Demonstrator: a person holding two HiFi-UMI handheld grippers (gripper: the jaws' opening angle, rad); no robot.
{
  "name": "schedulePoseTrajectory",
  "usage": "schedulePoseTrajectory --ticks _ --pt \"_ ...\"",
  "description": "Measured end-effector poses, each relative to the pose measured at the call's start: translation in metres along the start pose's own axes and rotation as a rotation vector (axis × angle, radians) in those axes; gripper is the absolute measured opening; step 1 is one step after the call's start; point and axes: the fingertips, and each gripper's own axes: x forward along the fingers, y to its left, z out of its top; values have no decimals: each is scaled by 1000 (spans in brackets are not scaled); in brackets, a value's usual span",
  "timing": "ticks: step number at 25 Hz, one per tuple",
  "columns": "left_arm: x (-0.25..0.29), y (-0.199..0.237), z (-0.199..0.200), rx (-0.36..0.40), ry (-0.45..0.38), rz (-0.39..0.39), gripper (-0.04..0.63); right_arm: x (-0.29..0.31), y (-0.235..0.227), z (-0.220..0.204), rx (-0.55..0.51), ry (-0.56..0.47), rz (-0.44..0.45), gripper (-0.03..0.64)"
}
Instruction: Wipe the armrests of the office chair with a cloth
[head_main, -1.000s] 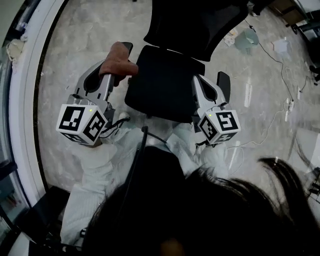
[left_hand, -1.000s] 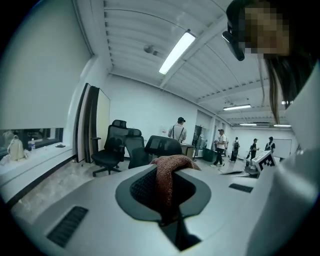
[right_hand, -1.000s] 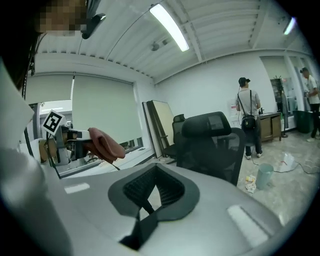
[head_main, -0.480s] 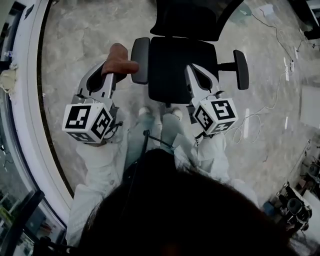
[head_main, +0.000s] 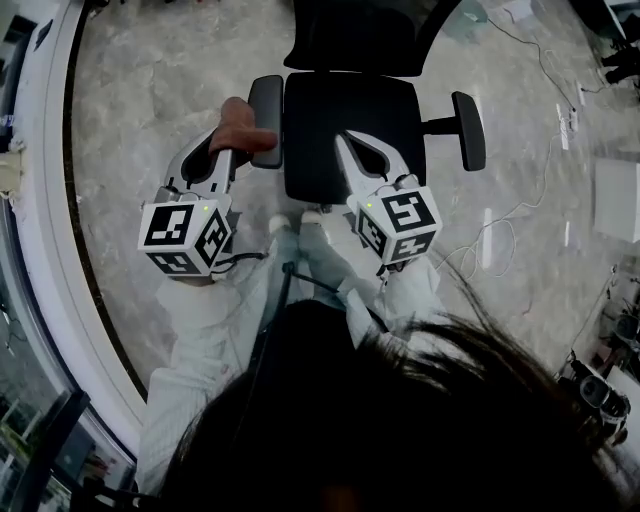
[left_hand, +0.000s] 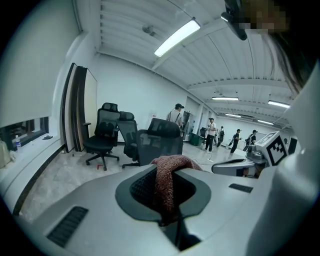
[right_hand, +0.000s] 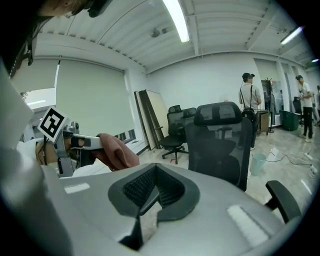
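A black office chair (head_main: 350, 120) stands ahead of me, with its left armrest (head_main: 266, 120) and right armrest (head_main: 468, 130) out to the sides. My left gripper (head_main: 237, 150) is shut on a reddish-brown cloth (head_main: 242, 128), which hangs just left of the left armrest; whether it touches I cannot tell. In the left gripper view the cloth (left_hand: 167, 182) fills the jaws. My right gripper (head_main: 345, 142) hovers over the seat's front edge, shut with nothing in it. The right gripper view shows the chair's mesh back (right_hand: 220, 145) and one armrest (right_hand: 282, 200).
A white curved ledge (head_main: 50, 200) bounds the floor on the left. Cables (head_main: 520, 210) and a white box (head_main: 618, 200) lie to the right of the chair. Other office chairs (left_hand: 102, 132) and several people (left_hand: 176, 115) are farther off in the room.
The chair now sits square and farther up the head view. My right gripper has shifted left over the seat. The left gripper still holds the cloth beside the left armrest.
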Motion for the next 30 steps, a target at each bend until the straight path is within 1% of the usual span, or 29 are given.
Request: schedulePoseTrajectory --ticks 3,7,9,11,15,16,18,19,20,23,24,27,30 --pt "27 1 -15 26 47 1 29 10 0 -16 -27 53 -8 2" --pt "85 17 -38 77 119 -5 29 43 -2 -33 -37 103 -1 2" --pt "115 28 -48 138 153 9 29 55 -5 -40 -20 118 10 1" --pt "145 35 -55 204 179 17 29 52 -12 -47 -2 140 11 2" --pt "196 58 -62 308 205 25 29 46 -27 -68 65 178 -18 2" --pt "208 64 -63 317 202 22 29 47 -30 -75 84 188 -25 2" --pt "229 72 -68 308 199 13 29 49 -35 -88 108 213 -36 2" --pt "238 74 -74 308 214 9 29 50 -37 -93 116 223 -40 1" --pt "246 75 -82 324 248 5 29 50 -39 -97 122 230 -44 2" --pt "257 68 -118 423 405 -35 29 49 -46 -101 135 232 -52 2" --pt "256 64 -132 433 448 -54 29 48 -47 -102 139 232 -54 1" --pt "238 56 -170 410 537 -79 29 47 -45 -101 143 227 -53 1" --pt "217 47 -190 415 560 -81 29 46 -38 -101 135 220 -43 1"
